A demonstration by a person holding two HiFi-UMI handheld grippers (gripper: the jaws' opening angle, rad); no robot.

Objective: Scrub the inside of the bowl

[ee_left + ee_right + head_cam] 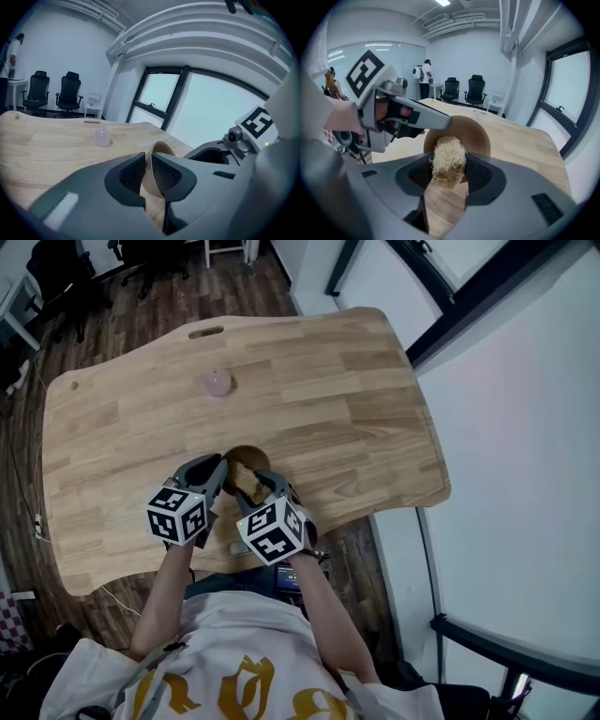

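Bowl (246,457) is our landmark here: a small wooden one, standing on the pale wooden table (328,390) close to the edge nearest the person. It is tipped up, so that its hollow faces the right gripper's camera.

We see the left gripper (149,161) on the bowl's left side. Its jaws stand only a narrow gap apart, and in that gap sits the bowl's thin wall, with a ribbed pad pressed on either face of it, one inside the rim and one outside.

We see the right gripper (450,161) just in front of the bowl, on the person's side of it. Its jaws are closed on a scrubber (449,158), a pale, straw-coloured wad of tangled fibres that stands up between the pads. The wad's far end lies against the lower part of the bowl's hollow as we look along the jaws; whether it presses on the wood we cannot tell.

Well beyond the bowl, toward the middle of the table, stands a small pink egg-shaped thing (217,383). Far behind the bowl, past the table's other end, are two black office chairs (51,91).
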